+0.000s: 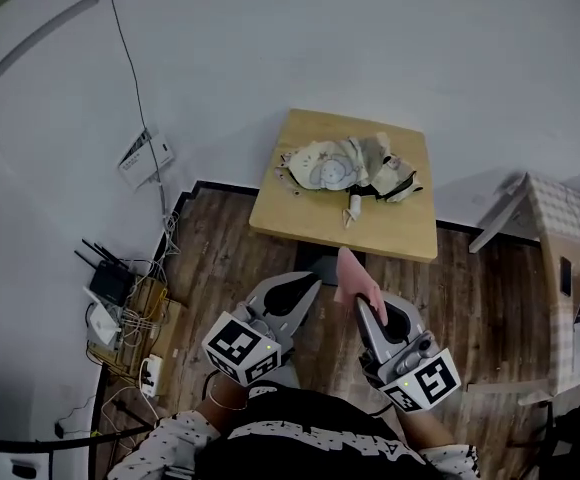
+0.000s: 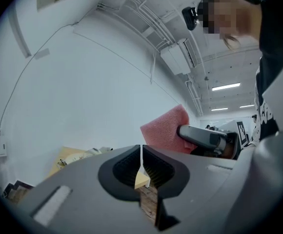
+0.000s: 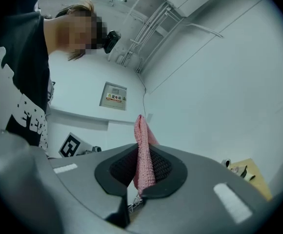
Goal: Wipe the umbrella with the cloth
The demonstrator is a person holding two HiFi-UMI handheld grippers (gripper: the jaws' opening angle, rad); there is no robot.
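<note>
A folded cream umbrella with a dark strap lies crumpled on a small wooden table ahead of me. My right gripper is shut on a pink cloth, which sticks up between its jaws. The cloth hangs in the air short of the table's near edge. My left gripper is shut and holds nothing; its closed jaws show in the left gripper view, with the pink cloth to their right. Both grippers are held out level, side by side, short of the table.
A wood floor lies under the table. Routers and tangled cables sit by the white wall at the left. A pale wooden frame and furniture stand at the right. A cable runs up the wall.
</note>
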